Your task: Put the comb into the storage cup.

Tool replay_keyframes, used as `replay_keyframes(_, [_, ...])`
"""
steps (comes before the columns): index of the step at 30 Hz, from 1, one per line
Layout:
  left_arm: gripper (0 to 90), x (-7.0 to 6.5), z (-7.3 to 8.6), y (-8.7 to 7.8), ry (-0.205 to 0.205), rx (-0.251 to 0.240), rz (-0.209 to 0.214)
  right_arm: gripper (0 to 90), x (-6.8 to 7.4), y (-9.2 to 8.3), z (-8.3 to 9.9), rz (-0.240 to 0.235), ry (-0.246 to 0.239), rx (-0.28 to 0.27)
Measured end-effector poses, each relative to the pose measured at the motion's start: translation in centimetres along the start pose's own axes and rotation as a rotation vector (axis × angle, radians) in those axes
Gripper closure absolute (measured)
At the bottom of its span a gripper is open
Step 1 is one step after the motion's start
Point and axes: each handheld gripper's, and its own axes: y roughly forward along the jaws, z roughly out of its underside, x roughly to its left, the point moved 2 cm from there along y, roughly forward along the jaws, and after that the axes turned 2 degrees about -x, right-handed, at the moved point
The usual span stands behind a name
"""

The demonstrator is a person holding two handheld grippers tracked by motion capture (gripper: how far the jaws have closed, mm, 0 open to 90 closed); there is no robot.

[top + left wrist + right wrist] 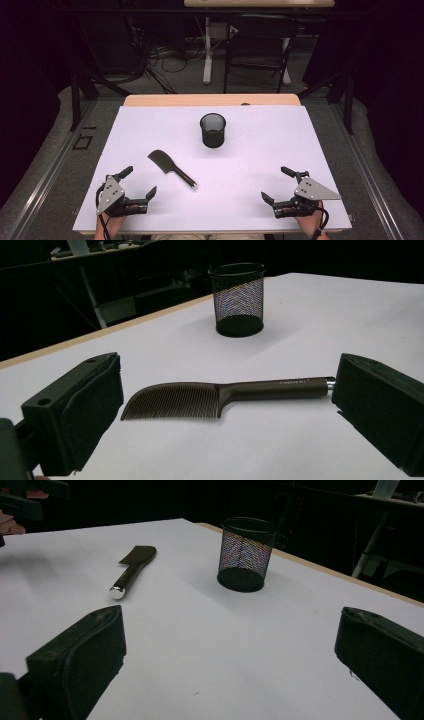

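A dark brown comb [171, 168] with a long handle lies flat on the white table sheet [260, 150], left of centre. In the left gripper view the comb [220, 396] lies just beyond the wide-apart jaws, its teeth toward me. A black mesh cup [213, 130] stands upright behind it, seen too in the left gripper view [238, 299] and the right gripper view [246, 554]. My left gripper [139, 182] rests open at the near left, a short way from the comb. At the near right my right gripper [278, 184] is open, with nothing between its jaws. The comb [133, 570] lies far left there.
The table's wooden far edge [210, 99] shows beyond the sheet. Behind it stand a dark chair [260, 45], a white table leg [207, 50] and cables on the floor. The person's other hand [10, 524] shows at the top left of the right gripper view.
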Motion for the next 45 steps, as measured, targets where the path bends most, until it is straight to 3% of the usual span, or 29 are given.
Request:
replay_keyframes(15, [0.3,-0.2,-0.5,0.4,-0.008,0.023,0.010,0.0,-0.1,0.1,0.0,0.001,0.000,0.004])
replay_keyframes(27, [0.0,-0.6,-1.1,2.0,-0.026,0.039,0.017,0.0,-0.1,0.5,0.1,-0.006,0.000,0.007])
replay_keyframes(35, [0.0,-0.7,-1.3,3.3,-0.040,0.085,0.071,0.0,-0.1,0.5,0.1,-0.004,-0.001,0.015])
replay_keyframes(45, [0.1,-1.1,-1.7,5.0,-0.054,0.115,0.090,0.0,-0.2,0.6,0.2,-0.006,0.000,0.021])
